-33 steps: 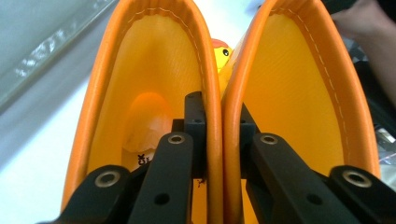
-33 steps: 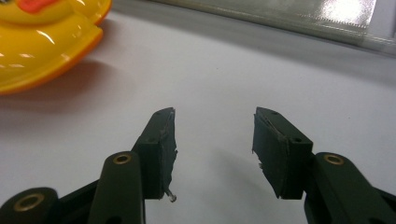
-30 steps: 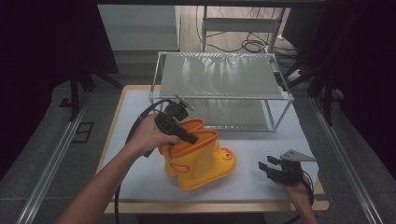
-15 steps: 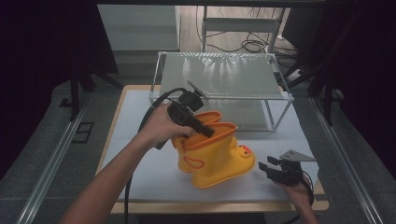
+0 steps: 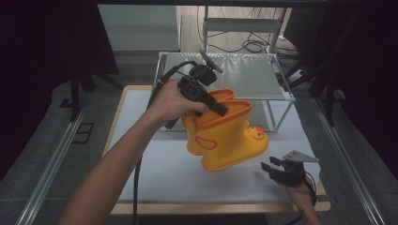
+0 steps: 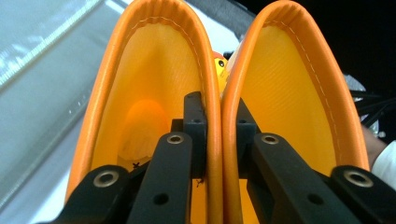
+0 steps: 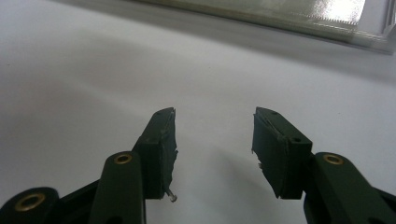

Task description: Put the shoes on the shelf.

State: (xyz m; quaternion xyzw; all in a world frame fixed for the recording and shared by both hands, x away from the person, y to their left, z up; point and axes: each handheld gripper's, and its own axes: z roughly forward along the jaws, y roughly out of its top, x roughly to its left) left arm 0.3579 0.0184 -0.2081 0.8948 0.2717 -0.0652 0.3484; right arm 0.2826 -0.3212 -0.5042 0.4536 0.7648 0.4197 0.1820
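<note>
Since both inner cuffs sit between its jaws, the left gripper (image 5: 213,105) lifts the yellow boots (image 5: 227,138) together; right gripper (image 7: 212,149) idles unclenched.

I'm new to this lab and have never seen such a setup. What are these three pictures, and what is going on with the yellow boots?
A person holds a hand-operated gripper in each hand. The high view looks down on the table. The other two pictures come from cameras riding on each gripper. The left gripper pinches the touching rims of two yellow boots together and holds them off the table, in front of a glass-topped shelf. Its fingers sit one inside each boot. The right gripper is open, holding nothing, above the white surface.
</note>
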